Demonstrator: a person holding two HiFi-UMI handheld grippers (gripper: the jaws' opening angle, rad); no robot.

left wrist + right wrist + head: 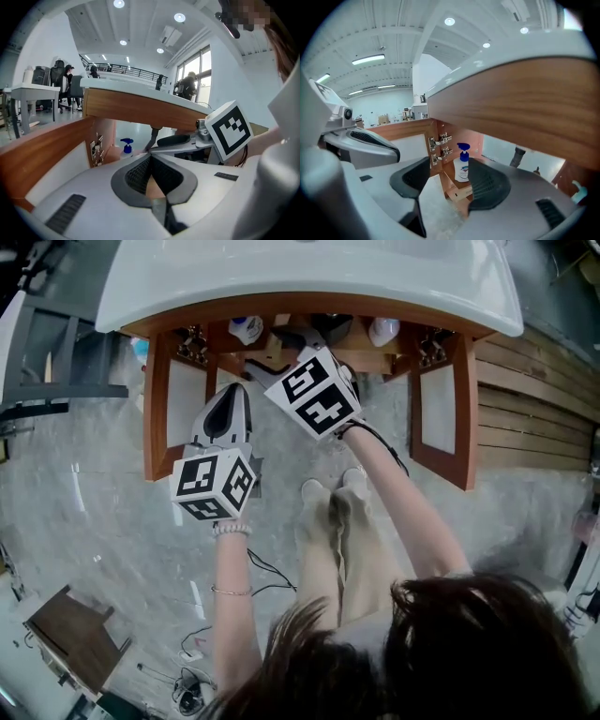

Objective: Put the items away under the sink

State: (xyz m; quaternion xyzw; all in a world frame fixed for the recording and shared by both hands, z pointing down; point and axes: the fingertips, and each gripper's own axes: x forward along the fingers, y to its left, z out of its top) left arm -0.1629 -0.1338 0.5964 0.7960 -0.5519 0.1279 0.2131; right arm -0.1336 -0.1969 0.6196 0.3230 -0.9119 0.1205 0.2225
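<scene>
The cabinet under the white sink (309,277) stands with both doors (159,399) swung open. Inside at the left is a white spray bottle (247,329) with a blue pump, also seen as the bottle (462,166) between the right jaws' line of sight and as the bottle (125,146). A second white bottle (382,330) stands inside at the right. My left gripper (150,159) hangs in front of the opening, pads touching at the tips, holding nothing. My right gripper (445,171) is open and empty just before the cabinet; its marker cube (314,395) hides its jaws from above.
A grey drain pipe (518,157) runs down inside the cabinet. The right door (441,409) stands out toward me. My shoes (328,493) are on the marble floor, cables (187,690) and a wooden box (75,634) lie behind left. Plank wall (534,409) at right.
</scene>
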